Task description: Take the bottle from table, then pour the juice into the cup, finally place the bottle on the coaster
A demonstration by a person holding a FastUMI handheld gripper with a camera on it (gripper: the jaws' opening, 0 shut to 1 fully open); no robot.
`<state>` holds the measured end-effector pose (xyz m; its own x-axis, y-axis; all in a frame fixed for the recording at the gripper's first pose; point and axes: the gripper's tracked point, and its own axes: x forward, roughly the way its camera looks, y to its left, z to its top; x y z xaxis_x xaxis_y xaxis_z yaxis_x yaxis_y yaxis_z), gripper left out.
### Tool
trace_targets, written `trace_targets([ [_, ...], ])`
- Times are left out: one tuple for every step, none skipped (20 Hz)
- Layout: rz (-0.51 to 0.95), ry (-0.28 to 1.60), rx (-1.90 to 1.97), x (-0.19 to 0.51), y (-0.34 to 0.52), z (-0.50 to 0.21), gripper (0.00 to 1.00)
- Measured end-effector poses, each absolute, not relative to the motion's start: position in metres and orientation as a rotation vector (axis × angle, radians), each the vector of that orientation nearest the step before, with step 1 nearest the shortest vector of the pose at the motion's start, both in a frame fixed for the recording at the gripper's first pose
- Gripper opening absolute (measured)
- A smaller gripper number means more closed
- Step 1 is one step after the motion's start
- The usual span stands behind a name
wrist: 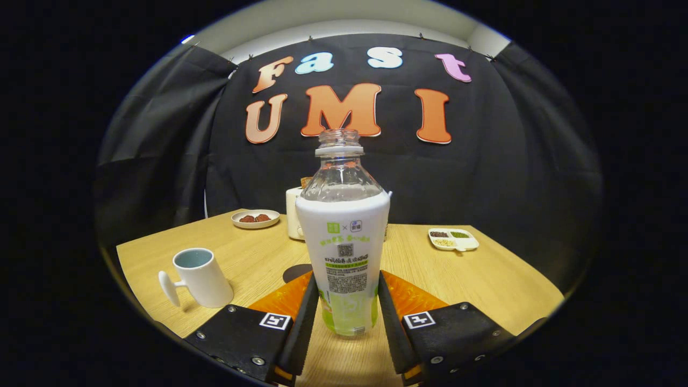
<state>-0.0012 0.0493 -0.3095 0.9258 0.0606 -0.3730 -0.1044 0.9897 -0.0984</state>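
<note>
I see the wooden table (pixel 484 279) first, then the uncapped juice bottle (pixel 344 252) upright at 12 o'clock, between my fingers. The gripper (pixel 345 312) has both fingers against its lower sleeve, pinching it. Thin plastic, light, slick wrap, likely squashy: grip low, gently. White cup (pixel 201 277) at 10 o'clock, dark coaster (pixel 295 272) peeking behind the left finger.

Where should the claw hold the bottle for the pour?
Grip the bottle low on its straight labelled body, coming in level from the near side, as the claw now sits with a finger on either flank. The bottle stands upright and uncapped, and its shoulder tapers above the label, so a higher hold would likely slip.
</note>
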Motion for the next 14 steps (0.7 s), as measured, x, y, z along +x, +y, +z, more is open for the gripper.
trace_targets([
  [0.090,0.370,-0.146,0.001,0.053,-0.306,0.62],
  [0.093,0.362,-0.178,0.003,0.057,-0.304,0.62],
  [0.095,0.354,-0.211,0.003,0.060,-0.302,0.62],
  [0.095,0.347,-0.246,0.005,0.063,-0.300,0.62],
  [0.095,0.341,-0.280,0.006,0.067,-0.300,0.62],
  [0.092,0.335,-0.314,0.007,0.069,-0.299,0.62],
  [0.097,0.327,-0.347,0.008,0.072,-0.298,0.62],
  [0.100,0.322,-0.380,0.009,0.077,-0.298,0.62],
  [0.103,0.318,-0.414,0.011,0.080,-0.297,0.62],
  [0.106,0.312,-0.449,0.011,0.083,-0.297,0.62],
  [0.109,0.303,-0.485,0.011,0.088,-0.295,0.62],
  [0.113,0.294,-0.524,0.011,0.092,-0.295,0.62],
  [0.116,0.285,-0.564,0.012,0.096,-0.294,0.62],
  [0.120,0.282,-0.606,0.013,0.098,-0.295,0.62],
])
